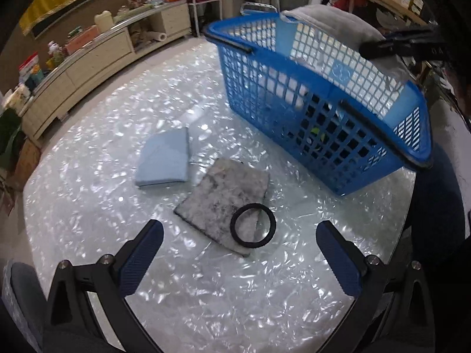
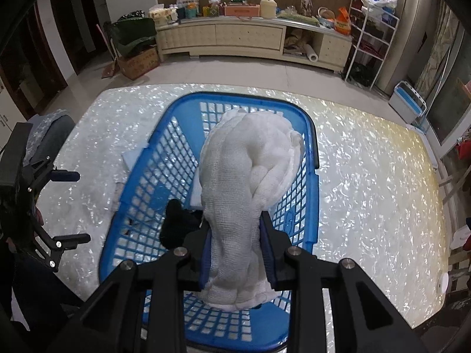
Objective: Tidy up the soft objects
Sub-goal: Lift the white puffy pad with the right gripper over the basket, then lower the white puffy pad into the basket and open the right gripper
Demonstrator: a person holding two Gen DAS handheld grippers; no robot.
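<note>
My right gripper (image 2: 235, 235) is shut on a bunched white gauze cloth (image 2: 247, 176) and holds it over the blue plastic basket (image 2: 164, 176). A dark item (image 2: 176, 223) lies inside the basket. In the left wrist view, my left gripper (image 1: 240, 238) is open and empty above the table. Just beyond its fingertips a grey mottled folded cloth (image 1: 223, 197) lies flat with a black ring (image 1: 253, 229) on its near corner. A light blue folded cloth (image 1: 164, 161) lies to the left of the grey one. The basket (image 1: 309, 94) stands behind them, with the held cloth (image 1: 332, 20) above its rim.
The table (image 2: 368, 176) has a shiny pearl-patterned top, with its far edge close behind the basket. A grey chair (image 1: 20, 294) stands at the near left. Beyond the table are a long cream cabinet (image 2: 250, 38) and a white wire rack (image 2: 374, 38).
</note>
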